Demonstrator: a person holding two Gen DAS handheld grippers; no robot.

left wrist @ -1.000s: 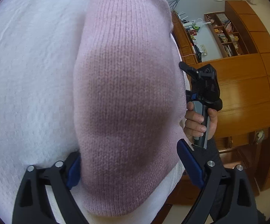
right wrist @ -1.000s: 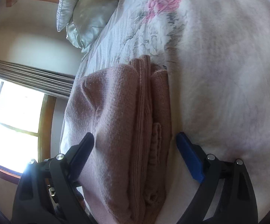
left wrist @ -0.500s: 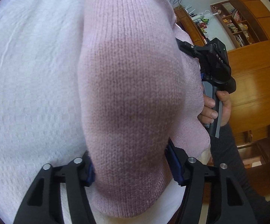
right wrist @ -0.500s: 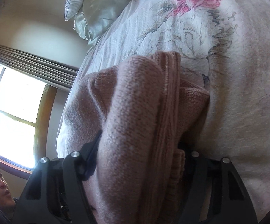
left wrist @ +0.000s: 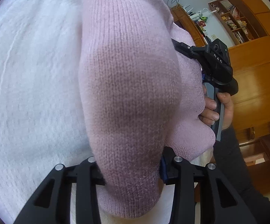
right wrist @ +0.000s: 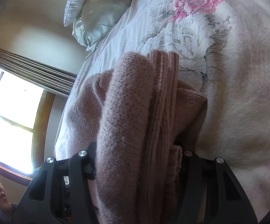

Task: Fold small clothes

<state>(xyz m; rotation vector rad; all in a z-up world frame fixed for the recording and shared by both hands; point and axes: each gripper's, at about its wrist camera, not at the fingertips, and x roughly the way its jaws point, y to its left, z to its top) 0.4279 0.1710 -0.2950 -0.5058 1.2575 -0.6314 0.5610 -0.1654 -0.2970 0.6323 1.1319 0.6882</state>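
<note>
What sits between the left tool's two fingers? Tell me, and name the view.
A thick fold of the pink knit garment fills the left tool, pinched between both fingers; the left wrist view shows it.

The folded sweater [right wrist: 135, 123] lies on the bedspread [right wrist: 228, 93], with a pillow [right wrist: 97, 13] beyond it near the window [right wrist: 13, 115].

Sweater [left wrist: 127, 85]: we see soft pink knit cloth, fine ribbing, slightly fuzzy, matt.
Bedspread [left wrist: 32, 85]: white textured woven cloth, matt (printed with a pink rose at the far end in the right wrist view).
Pillow [right wrist: 95, 13]: pale cloth with a satin sheen, crinkled.
Left gripper [left wrist: 131, 169]: matt black plastic, shiny metal screws.
Cabinets [left wrist: 256, 71]: glossy varnished wood, far right.
Curtain [right wrist: 28, 72]: grey pleated cloth.
</note>
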